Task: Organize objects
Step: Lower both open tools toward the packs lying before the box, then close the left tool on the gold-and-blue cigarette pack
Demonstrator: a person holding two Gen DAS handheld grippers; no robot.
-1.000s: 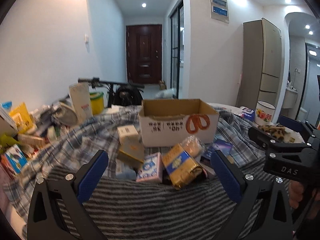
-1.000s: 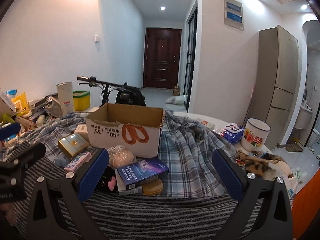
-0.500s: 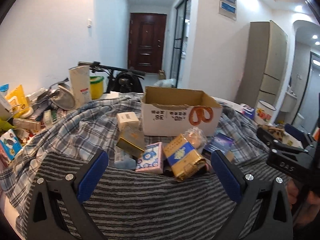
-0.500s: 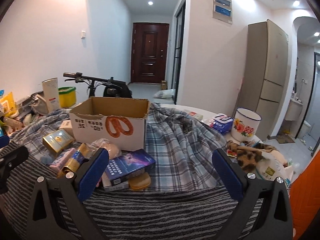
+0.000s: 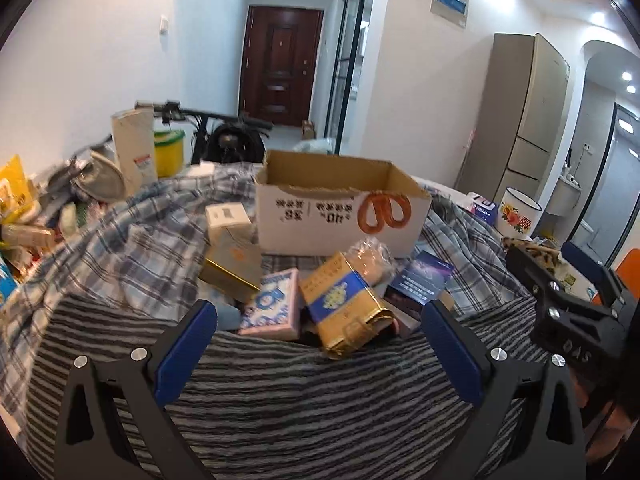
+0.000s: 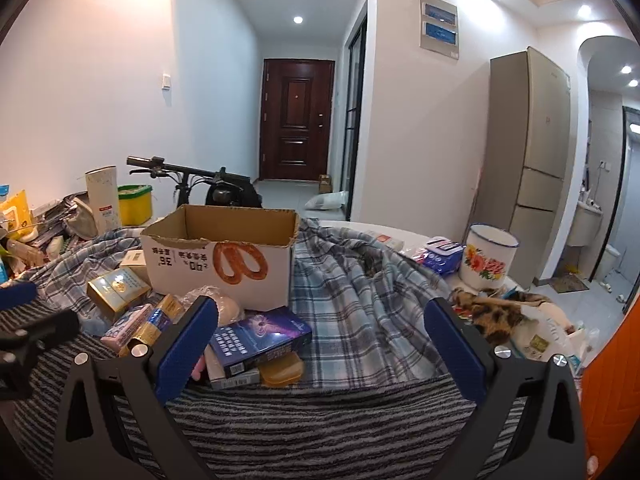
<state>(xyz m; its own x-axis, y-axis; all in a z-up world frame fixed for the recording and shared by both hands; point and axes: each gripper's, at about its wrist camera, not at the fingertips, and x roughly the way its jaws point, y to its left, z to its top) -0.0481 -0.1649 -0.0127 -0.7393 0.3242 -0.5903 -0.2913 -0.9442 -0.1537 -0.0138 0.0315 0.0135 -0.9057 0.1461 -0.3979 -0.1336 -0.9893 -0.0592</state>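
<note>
An open white cardboard box (image 5: 340,216) (image 6: 224,256) stands on a plaid cloth. In front of it lies a pile: a gold and blue packet (image 5: 344,304), a pink and blue box (image 5: 274,304), a gold box (image 5: 232,268) (image 6: 116,288), a dark blue box (image 5: 424,276) (image 6: 260,336), a bagged bun (image 6: 222,304) and a small amber case (image 6: 280,370). My left gripper (image 5: 320,356) is open, just short of the pile. My right gripper (image 6: 320,356) is open too, its left pad beside the dark blue box. Nothing is held.
A striped cloth (image 5: 312,400) covers the near table. Clutter, a white carton (image 5: 134,152) and a yellow tub (image 5: 170,152) crowd the left. An enamel mug (image 6: 488,256) and a leopard-print cloth (image 6: 492,312) sit right. A bicycle (image 6: 216,188) stands behind.
Both grippers have shifted a little in view, with the pile and the box now nearer and lower in the left wrist view. Both stay open and empty.
</note>
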